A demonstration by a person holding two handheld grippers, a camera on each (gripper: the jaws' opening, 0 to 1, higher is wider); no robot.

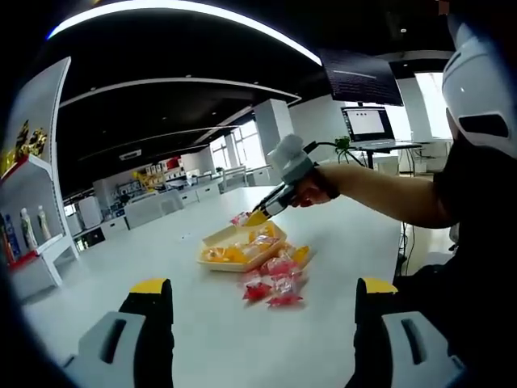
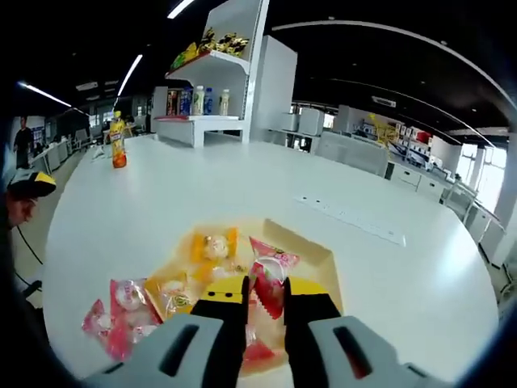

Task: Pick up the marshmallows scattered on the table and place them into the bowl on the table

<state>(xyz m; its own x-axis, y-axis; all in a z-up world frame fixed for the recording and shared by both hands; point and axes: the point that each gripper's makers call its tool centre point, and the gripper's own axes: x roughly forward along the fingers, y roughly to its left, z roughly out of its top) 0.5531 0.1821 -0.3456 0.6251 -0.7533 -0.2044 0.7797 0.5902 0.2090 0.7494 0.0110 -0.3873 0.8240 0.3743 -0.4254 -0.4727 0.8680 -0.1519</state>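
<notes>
Right gripper (image 2: pixel 266 301) — jaws clamped on a pink-wrapped marshmallow (image 2: pixel 271 284) above the shallow yellow bowl (image 2: pixel 319 252); release is best made low, centred. Left gripper (image 1: pixel 262 293) — jaws spread, empty.

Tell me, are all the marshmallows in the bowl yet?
Not yet. Several yellow-wrapped marshmallows already lie in the bowl. The right gripper holds a pink-wrapped marshmallow over it. A few pink ones wait on the table beside it.

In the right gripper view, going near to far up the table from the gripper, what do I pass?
Right gripper shut on a pink marshmallow packet → yellow bowl → orange drink bottle → white shelf unit.
</notes>
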